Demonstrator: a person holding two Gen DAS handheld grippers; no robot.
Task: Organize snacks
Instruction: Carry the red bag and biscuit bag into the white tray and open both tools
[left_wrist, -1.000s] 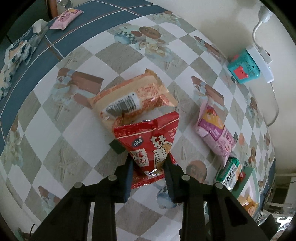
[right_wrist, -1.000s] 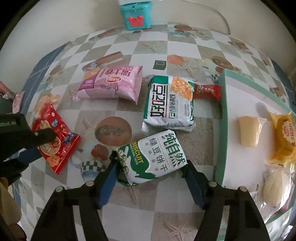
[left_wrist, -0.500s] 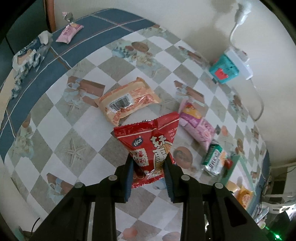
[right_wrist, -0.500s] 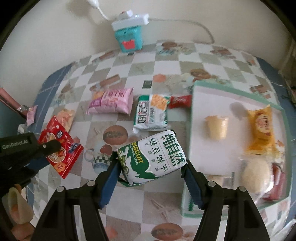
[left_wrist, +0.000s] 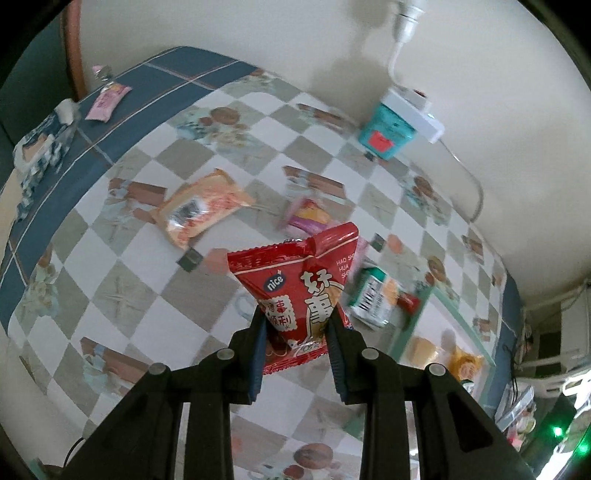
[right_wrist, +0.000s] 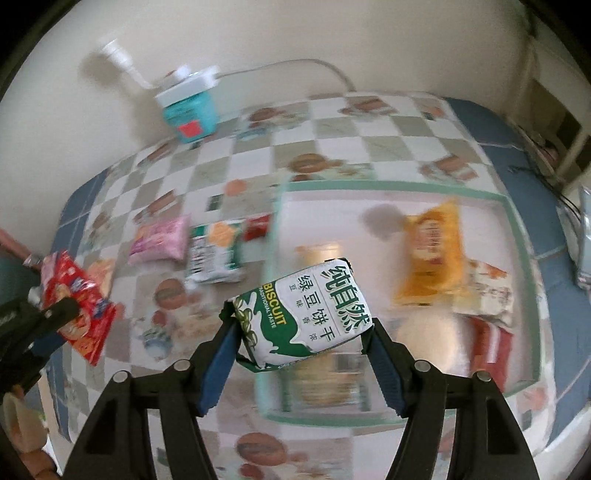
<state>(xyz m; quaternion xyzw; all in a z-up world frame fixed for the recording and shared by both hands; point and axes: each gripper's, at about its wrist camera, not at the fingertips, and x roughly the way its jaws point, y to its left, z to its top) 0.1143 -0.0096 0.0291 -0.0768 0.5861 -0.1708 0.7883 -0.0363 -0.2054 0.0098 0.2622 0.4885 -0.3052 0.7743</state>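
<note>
Both packets are in the air. The left gripper (left_wrist: 295, 325) has its jaws clamped on the lower end of the red snack packet (left_wrist: 299, 284), which stands up between the fingers, clear of the checkered tablecloth (left_wrist: 122, 295). The right gripper (right_wrist: 301, 332) is clenched on the green-and-white biscuit pack (right_wrist: 306, 317), one finger on each end, and it hangs just above the near left part of the green-rimmed tray (right_wrist: 388, 186) (the right view is smeared, so the exact height is hard to read).

This looks like the carry step: two snacks lifted and heading for the tray. Already inside it sit an orange packet (right_wrist: 430, 254), a pale cup-shaped snack (right_wrist: 319, 253) and some blurred wrappers at the right.

Left on the cloth are a pink packet (right_wrist: 159, 242) and a green-and-orange packet (right_wrist: 214, 251) just left of the tray, a small red packet (right_wrist: 256, 229) against the tray's left rim, and an orange-and-white packet (left_wrist: 201, 210) farther left.

Next, I judge, the biscuit pack needs a bare patch of tray floor, lowered flat before the jaws let go. The red packet has farther to travel, to the right across the cloth, and should stay out of the other gripper's way.
</note>
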